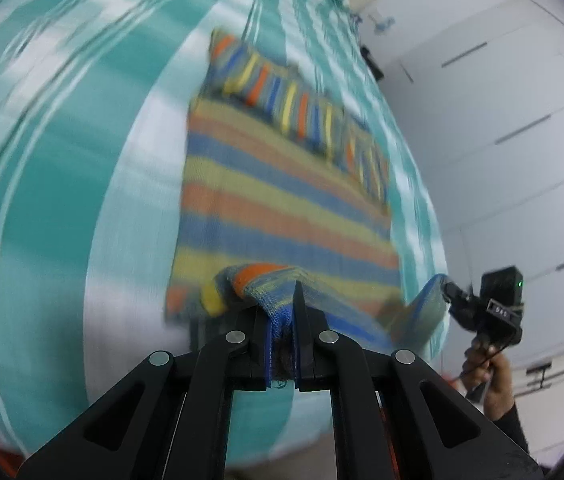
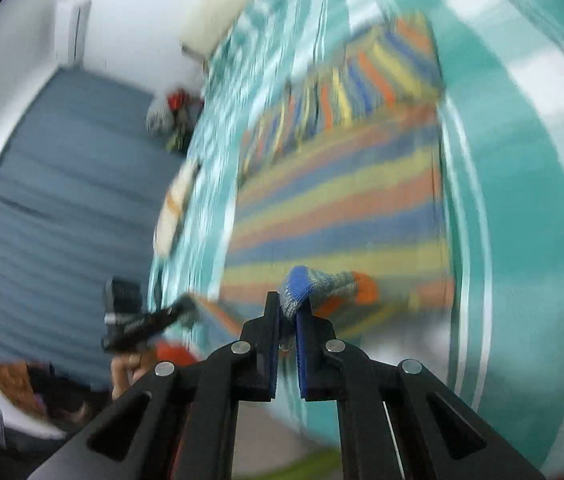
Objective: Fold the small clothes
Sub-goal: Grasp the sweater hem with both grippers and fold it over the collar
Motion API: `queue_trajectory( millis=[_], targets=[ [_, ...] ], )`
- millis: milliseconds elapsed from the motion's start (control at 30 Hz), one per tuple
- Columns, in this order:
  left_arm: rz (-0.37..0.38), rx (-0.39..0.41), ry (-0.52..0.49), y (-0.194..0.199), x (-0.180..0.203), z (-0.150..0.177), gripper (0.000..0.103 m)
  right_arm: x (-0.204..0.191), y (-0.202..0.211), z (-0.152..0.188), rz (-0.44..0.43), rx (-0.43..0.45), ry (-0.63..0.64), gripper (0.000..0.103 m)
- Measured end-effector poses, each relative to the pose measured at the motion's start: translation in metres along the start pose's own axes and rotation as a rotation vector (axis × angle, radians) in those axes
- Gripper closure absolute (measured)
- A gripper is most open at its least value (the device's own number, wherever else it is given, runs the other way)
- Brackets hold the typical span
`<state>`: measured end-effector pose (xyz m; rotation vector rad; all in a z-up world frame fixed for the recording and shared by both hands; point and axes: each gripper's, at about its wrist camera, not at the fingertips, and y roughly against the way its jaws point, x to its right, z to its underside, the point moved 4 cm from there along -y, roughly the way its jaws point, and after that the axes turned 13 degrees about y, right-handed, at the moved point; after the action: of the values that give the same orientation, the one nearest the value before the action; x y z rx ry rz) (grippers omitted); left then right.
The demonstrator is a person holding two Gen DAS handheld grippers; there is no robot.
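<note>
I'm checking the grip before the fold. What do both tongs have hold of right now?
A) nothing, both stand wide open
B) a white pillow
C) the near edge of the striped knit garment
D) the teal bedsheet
C: the left tongs and right tongs are each shut on a bunched corner of the garment, lifted off the sheet.

Bright, even light, but lots of smear in both wrist views

Soft white light filled the room with hardly any shadows or glare; the teal striped sheet (image 1: 41,200) and the striped knit (image 2: 342,208) were streaked by motion blur, only the black fingers (image 1: 302,312) stayed sharp, and the fisheye bent everything toward dark corners.
</note>
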<state>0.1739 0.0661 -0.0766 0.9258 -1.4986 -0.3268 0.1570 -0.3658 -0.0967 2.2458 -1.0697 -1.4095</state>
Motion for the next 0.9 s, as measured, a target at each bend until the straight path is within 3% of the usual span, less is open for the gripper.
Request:
queue_trajectory(
  millis=[233, 400, 533, 600, 633, 667, 700, 733, 833, 900],
  targets=[
    [-0.046, 0.074, 0.042, -0.054, 0.036, -0.132, 0.098, 0.062, -0.026, -0.119, 0.061, 0.196, -0.136, 0.096],
    [-0.075, 0.055, 0.073, -0.096, 0.039, -0.195, 0.098, 0.111, -0.031, -0.183, 0.096, 0.247, -0.215, 0.096],
    [-0.09, 0.011, 0.135, -0.138, 0.032, -0.235, 0.094, 0.14, -0.055, -0.222, 0.122, 0.232, -0.248, 0.095],
    [-0.069, 0.045, 0.205, -0.147, 0.024, -0.259, 0.076, 0.158, -0.072, -0.239, 0.103, 0.251, -0.289, 0.089],
    [-0.051, 0.075, 0.257, -0.149, 0.019, -0.273, 0.049, 0.162, -0.078, -0.242, 0.104, 0.263, -0.303, 0.083],
    [-0.039, 0.109, 0.288, -0.148, 0.015, -0.281, 0.037, 0.173, -0.081, -0.247, 0.106, 0.297, -0.337, 0.077],
    [-0.025, 0.154, 0.314, -0.144, 0.012, -0.288, 0.032, 0.18, -0.082, -0.251, 0.104, 0.328, -0.36, 0.065],
    [-0.008, 0.19, 0.33, -0.139, 0.009, -0.294, 0.032, 0.188, -0.081, -0.255, 0.113, 0.371, -0.384, 0.062],
    [-0.027, 0.203, 0.294, -0.13, 0.007, -0.298, 0.032, 0.19, -0.068, -0.255, 0.15, 0.439, -0.361, 0.062],
    [-0.069, 0.213, 0.215, -0.122, 0.007, -0.29, 0.031, 0.183, -0.062, -0.256, 0.221, 0.4, -0.264, 0.062]
  ],
)
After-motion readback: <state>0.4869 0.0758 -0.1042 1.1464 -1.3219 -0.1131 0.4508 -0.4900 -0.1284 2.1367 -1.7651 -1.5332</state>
